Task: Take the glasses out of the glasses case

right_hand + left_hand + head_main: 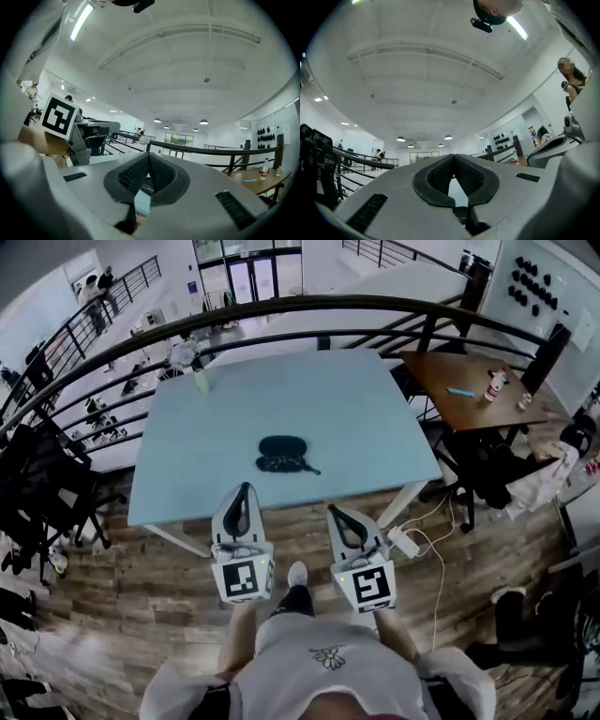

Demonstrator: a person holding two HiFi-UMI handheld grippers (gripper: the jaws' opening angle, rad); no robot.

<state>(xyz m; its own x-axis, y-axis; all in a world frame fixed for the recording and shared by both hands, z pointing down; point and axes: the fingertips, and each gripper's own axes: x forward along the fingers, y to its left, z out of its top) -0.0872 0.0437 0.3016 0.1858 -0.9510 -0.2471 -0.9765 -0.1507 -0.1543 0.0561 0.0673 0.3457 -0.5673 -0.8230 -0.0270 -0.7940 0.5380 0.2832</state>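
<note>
The left gripper (246,487) is held short of the near edge of the tabletop (366,409), over the wooden floor (141,596). Its jaws are pressed together at the tips with nothing between them. Going in like that, it would likely just shove the glasses case (281,453) instead of steadying it, so it needs to open first. The case lies alone around the middle of the tabletop, a little toward the near edge, dark and rounded. A thin dark piece (310,469) sticks out at its near right side, too small to tell whether it is a strap, a zip pull or part of the glasses. I cannot tell either whether the lid is open. The case looks light and sits loose on a smooth surface, so a one-sided push could slide or spin it toward an edge. Prying at the lid with nothing pinning the base could lift the whole case. The right gripper (334,510) likewise hangs short of the near edge, closed and empty. Squeezing a lens or a thin temple too hard could bend or scratch it, while too loose a pinch could drop the glasses.
</note>
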